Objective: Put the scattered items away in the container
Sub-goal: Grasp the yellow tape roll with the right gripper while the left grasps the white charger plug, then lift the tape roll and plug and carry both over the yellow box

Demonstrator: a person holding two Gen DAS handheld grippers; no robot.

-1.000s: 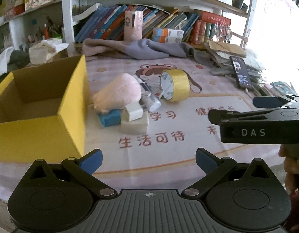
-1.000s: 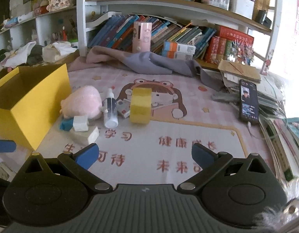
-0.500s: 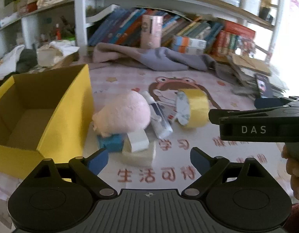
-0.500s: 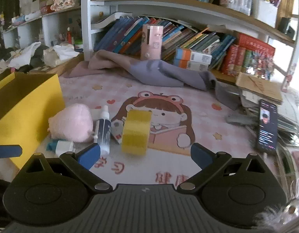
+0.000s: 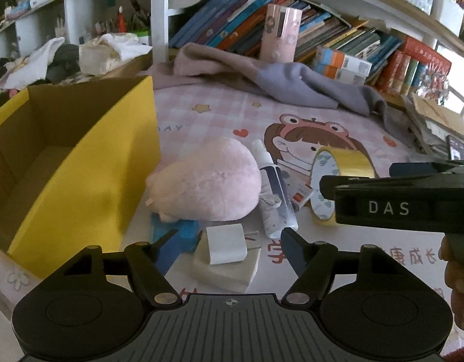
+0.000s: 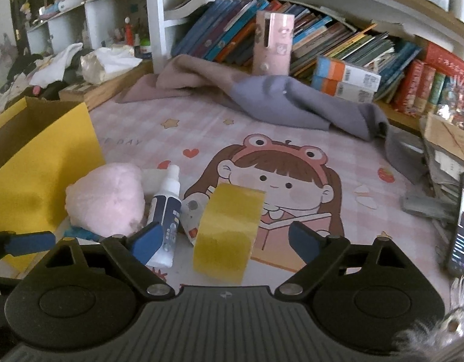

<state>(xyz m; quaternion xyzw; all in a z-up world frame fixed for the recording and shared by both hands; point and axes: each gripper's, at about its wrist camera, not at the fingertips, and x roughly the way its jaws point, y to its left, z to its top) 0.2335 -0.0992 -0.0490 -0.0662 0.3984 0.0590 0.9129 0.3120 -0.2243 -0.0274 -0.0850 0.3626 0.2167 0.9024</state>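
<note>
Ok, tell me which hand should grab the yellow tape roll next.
Right, probably. The right gripper has the upright yellow tape roll centred before its open jaws, which have just been closing. The left gripper faces the white plug adapter instead.

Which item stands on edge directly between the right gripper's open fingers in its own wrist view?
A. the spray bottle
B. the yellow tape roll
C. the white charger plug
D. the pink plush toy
B: in the right wrist view the yellow tape roll stands on its edge between the fingers of the right gripper, whose pads do not touch it; the spray bottle lies off to the left.
</note>
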